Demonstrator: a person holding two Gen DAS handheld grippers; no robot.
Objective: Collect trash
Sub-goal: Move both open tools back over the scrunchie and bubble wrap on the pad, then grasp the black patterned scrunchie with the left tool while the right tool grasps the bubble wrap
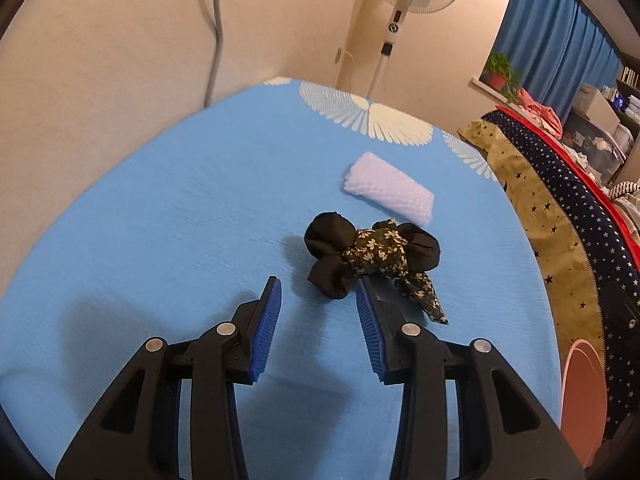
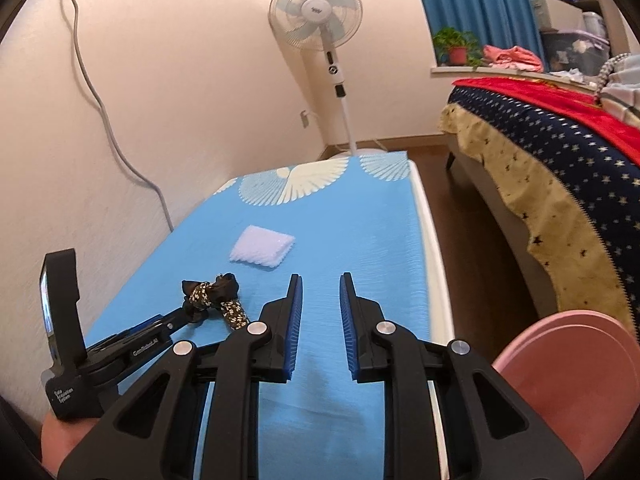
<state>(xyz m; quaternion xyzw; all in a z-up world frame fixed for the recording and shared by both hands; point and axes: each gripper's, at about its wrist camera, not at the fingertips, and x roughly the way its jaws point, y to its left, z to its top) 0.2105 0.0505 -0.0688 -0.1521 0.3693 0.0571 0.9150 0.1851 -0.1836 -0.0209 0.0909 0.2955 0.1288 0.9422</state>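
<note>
Table (image 2: 360,240): covered in blue cloth with white fan prints at the far end; left long edge lay close against the wall, right edge bordered by a white rim, then a strip of brown floor (image 2: 460,216) before the bed (image 2: 560,168). Far end stopped short of a standing fan (image 2: 316,12). Blue surface was bare on the right half and near end.

Pink bin (image 2: 568,380): below the table's right edge, near corner.

Black and floral cloth bundle (image 1: 368,256): lay mid-table, toward the wall side. White foam wrap (image 1: 388,194): just beyond it, apart from it.

Left gripper (image 1: 319,286): jaws wide apart, empty, low over the table; right fingertip (image 1: 362,286) sat just beside the bundle's near edge, contact not certain.

Right gripper (image 2: 321,280): jaws moderately parted, holding nothing, above bare cloth, well right of the bundle.
</note>
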